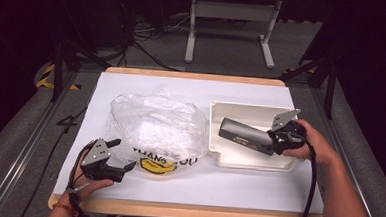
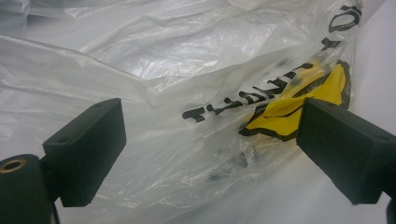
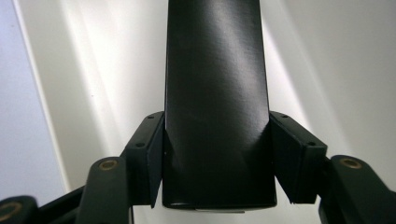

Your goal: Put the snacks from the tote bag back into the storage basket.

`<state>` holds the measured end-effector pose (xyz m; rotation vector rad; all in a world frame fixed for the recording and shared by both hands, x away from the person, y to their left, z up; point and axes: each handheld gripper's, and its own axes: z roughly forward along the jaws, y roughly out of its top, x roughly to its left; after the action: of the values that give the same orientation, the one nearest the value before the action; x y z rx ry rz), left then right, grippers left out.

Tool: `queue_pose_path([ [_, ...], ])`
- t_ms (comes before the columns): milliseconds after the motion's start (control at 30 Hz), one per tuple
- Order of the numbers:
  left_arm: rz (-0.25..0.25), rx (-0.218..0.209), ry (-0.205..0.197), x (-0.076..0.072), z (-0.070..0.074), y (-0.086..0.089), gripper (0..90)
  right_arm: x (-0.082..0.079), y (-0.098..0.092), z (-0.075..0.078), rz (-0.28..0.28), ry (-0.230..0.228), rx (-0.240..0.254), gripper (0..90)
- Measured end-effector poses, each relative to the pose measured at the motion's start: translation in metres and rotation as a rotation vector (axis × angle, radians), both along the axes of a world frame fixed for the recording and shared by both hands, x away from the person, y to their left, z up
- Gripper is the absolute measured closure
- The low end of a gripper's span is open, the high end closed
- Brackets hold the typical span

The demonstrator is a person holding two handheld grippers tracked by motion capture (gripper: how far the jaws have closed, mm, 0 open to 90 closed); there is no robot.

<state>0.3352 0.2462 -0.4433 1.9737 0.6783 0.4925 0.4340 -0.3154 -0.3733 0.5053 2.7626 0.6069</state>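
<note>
Jaws of the right gripper (image 3: pixel 215 158) clamp the near end of a long black rectangular box (image 3: pixel 215 93) — one pad on each side, the box running toward twelve o'clock over a shallow white plastic tray (image 1: pixel 238 161). At nine o'clock, the left gripper (image 2: pixel 210 154) stands open — a crumpled clear plastic bag (image 2: pixel 177 93) just beyond its pads.

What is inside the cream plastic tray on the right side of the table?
The cream plastic tray has a long black box over it, gripped at one end by the right gripper. The tray floor beneath the box is covered.
</note>
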Motion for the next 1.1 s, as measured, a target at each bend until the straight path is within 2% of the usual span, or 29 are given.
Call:
queue_pose_path([
  [400,0.0,0.001,-0.004,0.0001,0.0001,0.0006,9.3,0.0005,-0.0003,-0.0015,-0.004,0.005,0.002,41.5],
  [800,0.001,-0.001,-0.005,0.0,0.0001,0.0009,9.3,-0.0022,-0.0028,0.004,-0.013,-0.028,0.055,40.3],
  [967,0.001,0.005,-0.004,0.0,-0.0001,0.0004,9.3,-0.0036,-0.0022,0.0063,-0.011,-0.036,0.091,39.3],
  [1100,0.003,-0.006,-0.003,-0.0002,-0.0001,0.0013,9.3,-0.0037,-0.0013,0.0072,-0.027,-0.047,0.098,37.4],
])
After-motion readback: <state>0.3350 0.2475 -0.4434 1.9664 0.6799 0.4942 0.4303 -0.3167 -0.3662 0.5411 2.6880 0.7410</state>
